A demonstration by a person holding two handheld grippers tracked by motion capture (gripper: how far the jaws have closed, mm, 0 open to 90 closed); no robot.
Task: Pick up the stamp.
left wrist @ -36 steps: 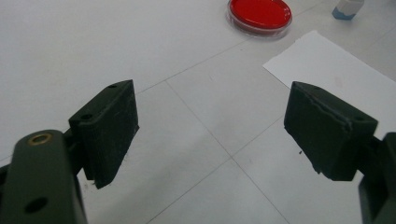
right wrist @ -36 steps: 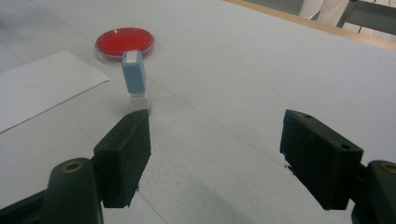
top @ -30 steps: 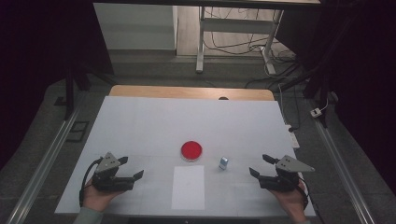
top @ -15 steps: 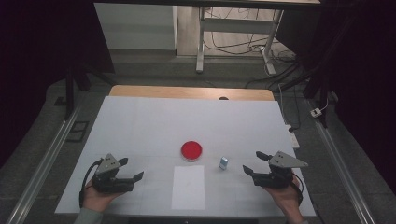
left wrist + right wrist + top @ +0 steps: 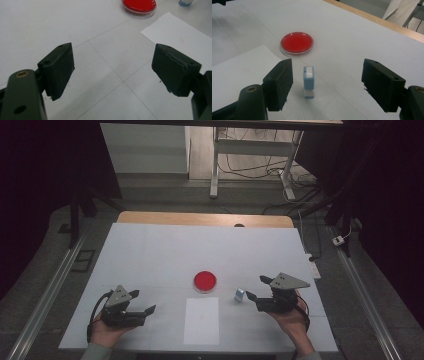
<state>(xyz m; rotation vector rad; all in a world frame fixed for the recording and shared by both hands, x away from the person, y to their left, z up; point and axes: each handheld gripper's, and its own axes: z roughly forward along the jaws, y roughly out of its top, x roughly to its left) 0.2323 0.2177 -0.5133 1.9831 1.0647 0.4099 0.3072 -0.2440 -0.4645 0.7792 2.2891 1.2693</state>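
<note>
No readable text, label, brand, number or sign can be made out on the small blue-and-white block point(image 5: 308, 81), the red dish point(image 5: 297, 42) or the tabletop point(image 5: 150, 250)

A small light-blue and white stamp point(image 5: 308, 82) stands upright on the white desk point(image 5: 165, 250), apart from everything; the round red dish point(image 5: 297, 43) lies flat near it at about 11 o'clock, the white paper sheet point(image 5: 201, 320) at 8 o'clock

Table point(image 5: 150, 250) lit bright overhead, surroundings dark; tool pics sharp, soft shadows.
</note>
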